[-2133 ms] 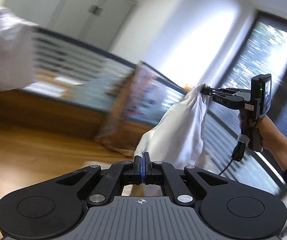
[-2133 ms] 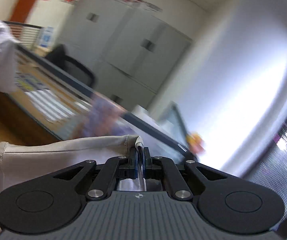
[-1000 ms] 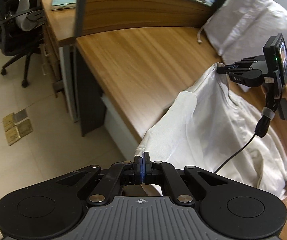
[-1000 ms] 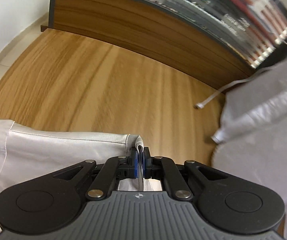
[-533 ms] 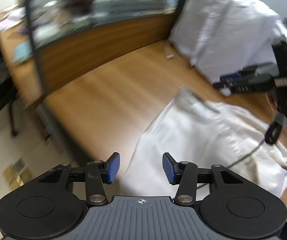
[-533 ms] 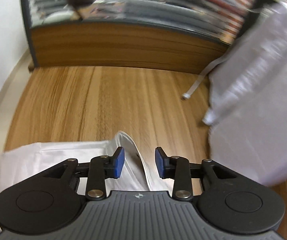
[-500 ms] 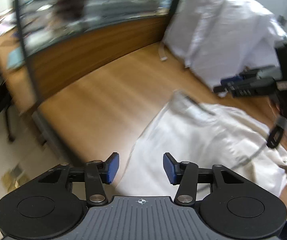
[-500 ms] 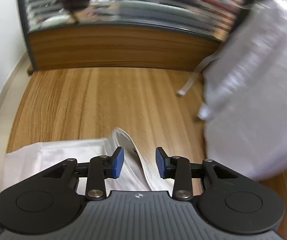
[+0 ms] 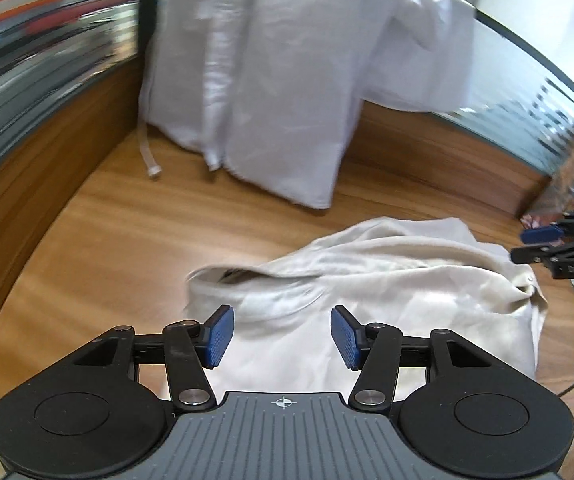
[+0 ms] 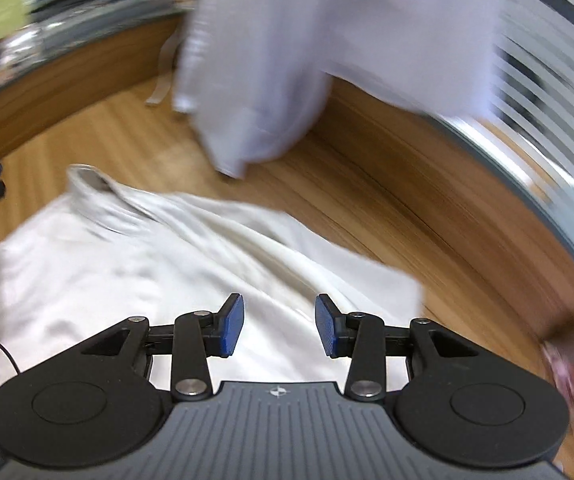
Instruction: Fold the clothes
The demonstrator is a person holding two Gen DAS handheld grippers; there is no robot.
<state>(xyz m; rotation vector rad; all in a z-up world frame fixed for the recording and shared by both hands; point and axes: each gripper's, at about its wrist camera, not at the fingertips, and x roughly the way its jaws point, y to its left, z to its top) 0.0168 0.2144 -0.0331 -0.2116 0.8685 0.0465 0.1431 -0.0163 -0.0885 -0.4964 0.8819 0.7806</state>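
Blur over your right view, cream garment (image 9: 387, 300) rumpled on the desk (image 9: 127, 232), near edge hidden behind your left gripper (image 9: 282, 336) and right gripper (image 10: 279, 326), both jaws opening, nothing between, white clothes (image 9: 287, 80) far, top cut off.

I take this for an office: I'm looking down at a curved wooden desk (image 9: 135, 232) edged by a raised wooden wall, and above that wall runs a striped frosted glass screen (image 10: 543, 80) with blurred papers behind it.
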